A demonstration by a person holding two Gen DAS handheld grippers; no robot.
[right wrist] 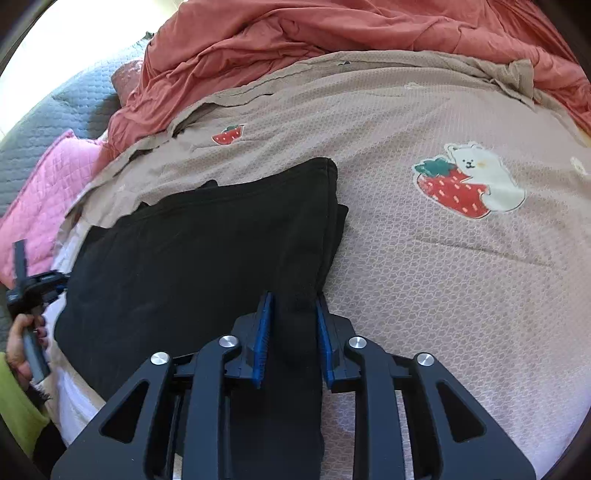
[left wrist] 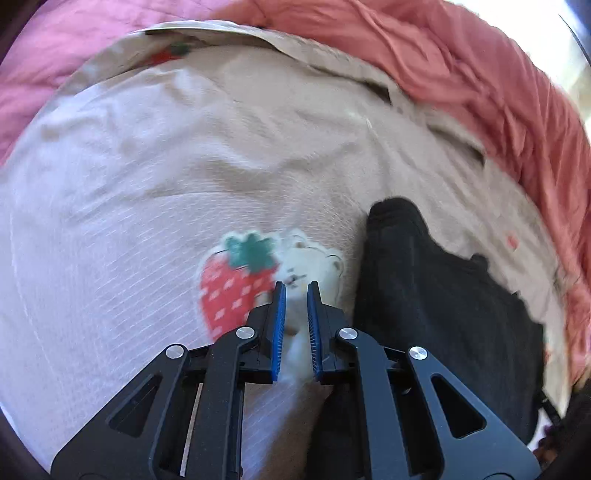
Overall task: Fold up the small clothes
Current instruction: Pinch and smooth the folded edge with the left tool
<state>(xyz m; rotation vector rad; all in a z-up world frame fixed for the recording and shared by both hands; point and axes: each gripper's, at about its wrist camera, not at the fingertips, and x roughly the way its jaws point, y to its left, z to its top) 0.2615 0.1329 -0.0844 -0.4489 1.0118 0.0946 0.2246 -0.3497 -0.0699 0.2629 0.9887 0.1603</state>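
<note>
The black garment [right wrist: 207, 236] lies on the beige strawberry-print bedspread [right wrist: 424, 258], and layered edges at its far right corner suggest that at least one fold is already in; it reads as a roughly rectangular stack, flat but not yet compact. Judged from that, the task is partway along: further folding or a final squaring of the stack appears to remain, though the garment type cannot be told from these views. In the right wrist view the right gripper [right wrist: 293, 332] has its blue pads parted, with the garment's near right edge running between them; whether the pads press the cloth cannot be told, and no clamping is evident. In the left wrist view the left gripper [left wrist: 295, 325] hangs over the strawberry-and-bear print [left wrist: 258, 280], beside the garment's left edge, its jaws slightly apart and nothing dark between them; the frame is blurred. A salmon-red blanket [right wrist: 332, 33] is bunched beyond the bedspread, and a pink quilted pillow [right wrist: 40, 192] lies at the far left.
</note>
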